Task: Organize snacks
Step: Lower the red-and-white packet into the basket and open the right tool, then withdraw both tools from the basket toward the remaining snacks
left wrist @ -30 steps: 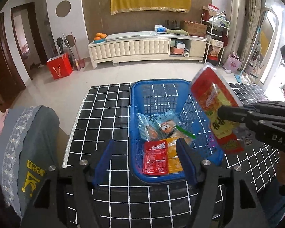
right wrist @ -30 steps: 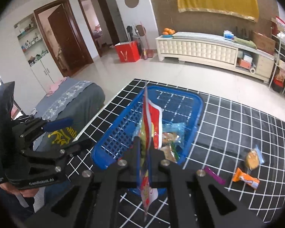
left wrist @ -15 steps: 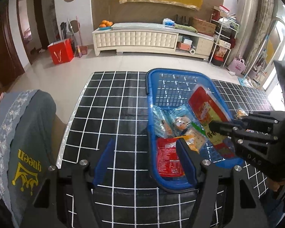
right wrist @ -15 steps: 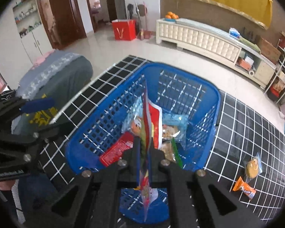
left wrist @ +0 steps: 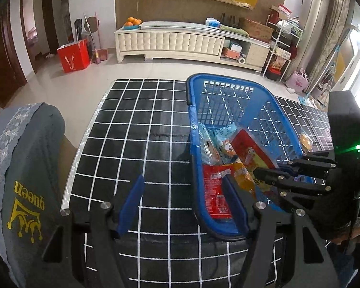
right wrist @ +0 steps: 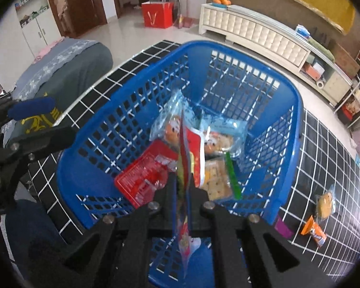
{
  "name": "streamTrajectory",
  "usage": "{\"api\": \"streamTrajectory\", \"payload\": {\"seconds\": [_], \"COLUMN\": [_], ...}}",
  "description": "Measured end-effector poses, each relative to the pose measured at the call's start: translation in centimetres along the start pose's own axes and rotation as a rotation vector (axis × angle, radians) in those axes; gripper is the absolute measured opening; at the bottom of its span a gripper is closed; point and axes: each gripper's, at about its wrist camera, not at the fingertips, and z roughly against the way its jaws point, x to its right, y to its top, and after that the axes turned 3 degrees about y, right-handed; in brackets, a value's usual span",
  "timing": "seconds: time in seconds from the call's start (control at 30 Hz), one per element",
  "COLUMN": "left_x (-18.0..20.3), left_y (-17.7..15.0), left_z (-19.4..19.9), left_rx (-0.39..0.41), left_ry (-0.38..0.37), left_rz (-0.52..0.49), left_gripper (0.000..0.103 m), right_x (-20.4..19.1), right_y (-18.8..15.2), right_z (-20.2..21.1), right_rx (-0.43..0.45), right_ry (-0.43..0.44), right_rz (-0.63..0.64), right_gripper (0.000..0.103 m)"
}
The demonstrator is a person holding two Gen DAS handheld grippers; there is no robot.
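Observation:
A blue plastic basket [left wrist: 230,79] [right wrist: 122,96] stands on a black grid mat [left wrist: 136,129]. Several snack packs lie inside it, among them a red pack [left wrist: 216,189] [right wrist: 141,180] and clear blue packs [right wrist: 172,122]. My right gripper [right wrist: 183,180] is shut on a red and yellow snack bag [right wrist: 192,153], held edge-on low inside the basket; it also shows in the left wrist view [left wrist: 249,151]. My left gripper [left wrist: 182,199] is open and empty above the mat at the basket's near left rim.
On the mat right of the basket lie an orange pack [right wrist: 314,232], a round snack in clear wrap [right wrist: 325,204] and a purple pack [right wrist: 284,228]. A grey cushion [left wrist: 24,168] sits at the mat's left. A white cabinet [left wrist: 180,43] stands at the far wall.
My right gripper has lowered the red and yellow bag from above the basket's right rim down into the basket. My left gripper has shifted left, still open.

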Motion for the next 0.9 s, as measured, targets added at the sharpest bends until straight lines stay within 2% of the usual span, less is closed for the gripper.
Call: {"api": "streamTrajectory", "payload": {"seconds": [0.07, 0.1, 0.13, 0.2, 0.37, 0.63, 0.9], "left_x": [-0.1, 0.0, 0.1, 0.2, 0.9, 4.5, 9.9], "left_y": [-0.1, -0.2, -0.2, -0.2, -0.3, 0.2, 0.7], "left_z": [0.0, 0.1, 0.4, 0.7, 1.9, 4.7, 5.9], "left_rx": [-0.002, 0.000, 0.003, 0.008, 0.020, 0.073, 0.094], "left_ry": [0.003, 0.005, 0.010, 0.016, 0.025, -0.016, -0.057], "left_rz": [-0.003, -0.005, -0.007, -0.010, -0.026, -0.072, -0.150], "left_gripper": [0.065, 0.065, 0.065, 0.065, 0.066, 0.075, 0.076], "right_x": [0.2, 0.3, 0.2, 0.0, 0.6, 2.8, 7.5], "right_y": [-0.1, -0.2, -0.3, -0.4, -0.6, -2.7, -5.8], "right_z": [-0.1, -0.1, 0.1, 1.0, 4.0, 7.8, 11.3], "right_rx": [-0.019, -0.036, -0.037, -0.003, 0.053, 0.096, 0.139], "right_ry": [0.023, 0.046, 0.049, 0.044, 0.088, 0.047, 0.005], "right_rz": [-0.014, -0.019, -0.024, -0.025, -0.061, -0.092, -0.173], "right_gripper": [0.021, 0.046, 0.066, 0.078, 0.079, 0.079, 0.080]}}
